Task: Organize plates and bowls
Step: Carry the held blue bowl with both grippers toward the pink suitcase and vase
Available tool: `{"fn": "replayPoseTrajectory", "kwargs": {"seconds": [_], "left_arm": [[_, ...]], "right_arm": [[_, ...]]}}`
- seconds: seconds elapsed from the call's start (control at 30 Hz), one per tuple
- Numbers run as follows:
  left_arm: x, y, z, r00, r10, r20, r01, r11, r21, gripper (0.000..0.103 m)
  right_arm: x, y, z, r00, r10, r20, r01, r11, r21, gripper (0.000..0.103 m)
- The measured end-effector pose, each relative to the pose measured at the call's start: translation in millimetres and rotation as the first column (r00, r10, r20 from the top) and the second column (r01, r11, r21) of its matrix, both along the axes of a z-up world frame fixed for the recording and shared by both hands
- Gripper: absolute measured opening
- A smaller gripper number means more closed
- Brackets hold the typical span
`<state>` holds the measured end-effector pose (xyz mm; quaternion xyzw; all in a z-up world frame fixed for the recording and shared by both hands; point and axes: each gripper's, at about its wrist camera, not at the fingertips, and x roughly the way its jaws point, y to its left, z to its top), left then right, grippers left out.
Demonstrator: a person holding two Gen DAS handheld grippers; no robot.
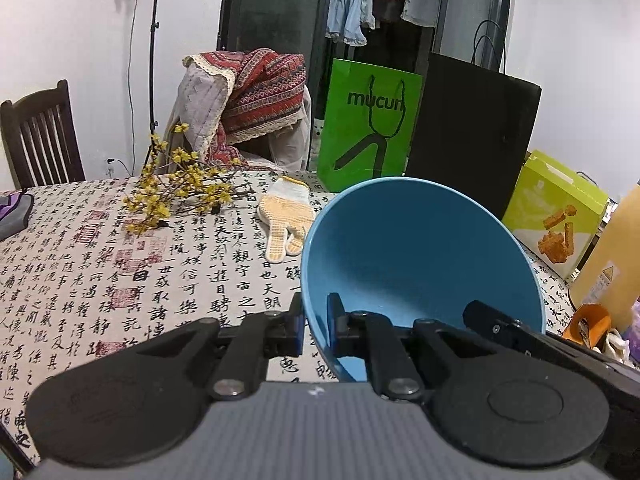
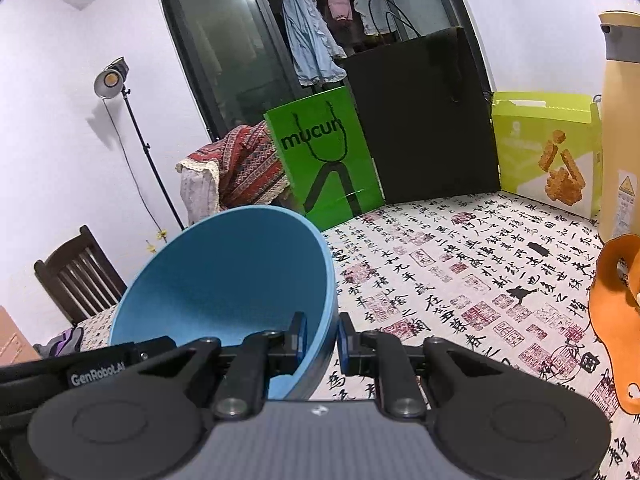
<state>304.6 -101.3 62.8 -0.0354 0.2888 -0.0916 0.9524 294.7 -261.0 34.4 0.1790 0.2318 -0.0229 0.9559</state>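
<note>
1. Left tool: jaws drawn together on the left rim of the blue bowl, one blue pad outside the wall, one inside.
2. Right tool: jaws clamped on the opposite rim of the same bowl, again one pad inside, one outside. The right tool's black finger shows in the left view, inside the bowl's right edge.
3. Bowl: held between both tools, tilted with its opening toward the cameras, lifted off the desk. It looks empty.
4. Desk: covered by a cloth printed with black calligraphy and red seals.
5. Beyond the bowl, left side: a yellow-dotted work glove lies flat; further left, a sprig of yellow flowers.
6. Back edge of desk: a green paper bag stands upright, a black bag just beside it, then a lime-green snack box.
7. Far right: a tall yellow bottle and an orange object, kind unclear.
8. Behind the desk: a chair draped with patterned fabric, a dark wooden chair, a lamp stand.
</note>
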Motion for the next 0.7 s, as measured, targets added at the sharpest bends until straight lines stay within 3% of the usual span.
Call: {"fn": "replayPoseTrajectory", "kwargs": {"seconds": [0.7], "left_arm": [[-28.8,38.1,1.6,0.999,0.033,0.016,-0.033,0.999,-0.008,0.011]], "right_arm": [[-18.3,36.4,-1.1,0.998,0.059,0.013,-0.059,0.998,-0.005,0.015]]}}
